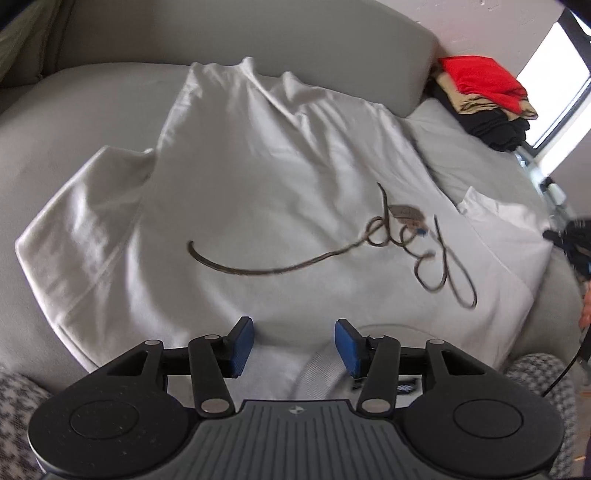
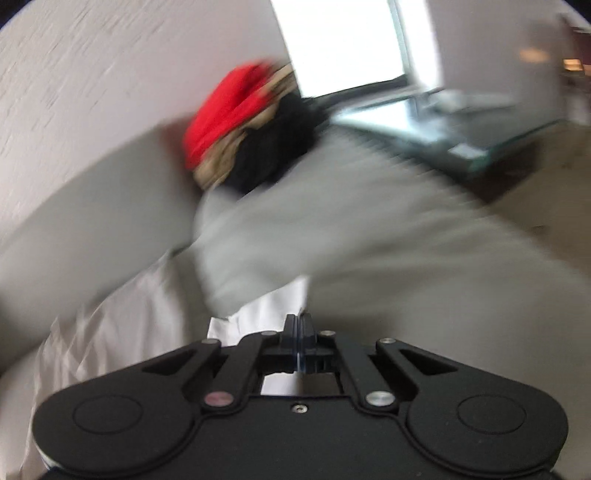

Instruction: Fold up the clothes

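White T-shirt (image 1: pixel 258 192) lies spread flat, print side up, on the grey sofa seat (image 1: pixel 74 110); this shirt is taken as the landmark. Dark script print (image 1: pixel 332 254) runs across its chest, toward the right half. Collar (image 1: pixel 321 369) sits at the near edge of the shirt, hem at the far edge against the sofa backrest (image 1: pixel 258 33). One sleeve (image 1: pixel 81 229) fans out to the left of the shirt body, the other (image 1: pixel 506 236) to the right. Left tongs (image 1: pixel 294 347) hover over the collar end of the shirt, jaws roughly half open, blue pads (image 1: pixel 242 347) apart with nothing pinched between them; collar fabric shows in the gap. Beyond the far right corner of the shirt, a stack of folded clothes (image 1: pixel 484 99), red on top, tan under it, black at the bottom, rests on the sofa against the wall. Right wrist view is heavily motion-blurred. Right tongs (image 2: pixel 297 332) have jaws fully together; white cloth (image 2: pixel 258 314) lies just ahead of and beneath the tips, but whether any of it is caught cannot be told. The same stack (image 2: pixel 251 136) appears ahead of the right tongs, beyond a blurred grey cushion (image 2: pixel 332 229).
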A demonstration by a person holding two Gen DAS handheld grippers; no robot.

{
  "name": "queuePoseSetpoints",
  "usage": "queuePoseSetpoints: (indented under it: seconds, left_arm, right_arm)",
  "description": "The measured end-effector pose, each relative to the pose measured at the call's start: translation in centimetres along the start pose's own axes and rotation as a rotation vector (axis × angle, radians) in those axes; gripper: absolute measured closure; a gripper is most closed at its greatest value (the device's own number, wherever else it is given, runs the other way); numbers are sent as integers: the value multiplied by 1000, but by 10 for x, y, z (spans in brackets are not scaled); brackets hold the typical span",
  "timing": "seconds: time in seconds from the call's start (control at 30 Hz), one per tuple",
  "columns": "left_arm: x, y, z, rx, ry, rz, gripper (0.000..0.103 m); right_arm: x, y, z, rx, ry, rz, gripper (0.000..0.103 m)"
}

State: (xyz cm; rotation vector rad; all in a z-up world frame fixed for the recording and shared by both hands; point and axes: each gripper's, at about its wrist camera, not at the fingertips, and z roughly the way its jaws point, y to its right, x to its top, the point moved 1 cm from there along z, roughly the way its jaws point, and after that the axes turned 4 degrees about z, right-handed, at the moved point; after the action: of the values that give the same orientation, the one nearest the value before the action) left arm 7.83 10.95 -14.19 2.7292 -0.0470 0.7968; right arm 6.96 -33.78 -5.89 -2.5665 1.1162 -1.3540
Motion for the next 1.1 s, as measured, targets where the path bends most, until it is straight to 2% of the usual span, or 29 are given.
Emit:
queuePoseSetpoints:
  seconds: [0.07,0.13,0.23,0.3,0.37,0.47,0.53,0.67,0.73,0.83,0.9,1.0,1.1]
  left_arm:
    - [-2,5,1,-10,-2,13,55]
    - [-5,10,2,-13,-3,28,55]
    - [-11,9,-5,14,10,28,55]
    - [-16,2,-17,41,35,6,55]
    - [-22,-5,-31,70,62,-25,55]
    - [-35,-18,-54,109,107,-77,55]
    - [-43,-30,-70,115,150,-130,55]
    - [-56,-65,-92,154,251,-273,57]
    - [-59,-88,-99,164,285,-366,58]
    - [-60,-122,-103,122,326,-496,58]
    - [-57,-142,-98,71,320,-567,57]
    - [-54,-168,-81,-12,279,-684,57]
    - [-52,-178,-69,-91,259,-716,57]
  right_arm:
    - [1,21,5,-17,-39,49,102]
    - [-5,29,22,-52,-88,28,102]
    - [-7,21,22,-62,-105,6,102]
    - [-9,16,23,-68,-115,-8,96]
    - [-7,5,8,-21,-111,-17,92]
    - [-12,-12,-19,88,-117,-26,68]
    - [-21,-24,-39,184,-137,-38,62]
    - [-59,-53,-57,388,-271,-75,52]
    - [-84,-69,-57,480,-359,-98,51]
    - [-122,-90,-51,544,-466,-118,51]
    - [-139,-102,-44,584,-518,-127,51]
    - [-156,-110,-31,560,-581,-117,51]
    - [-159,-104,-24,562,-606,-74,51]
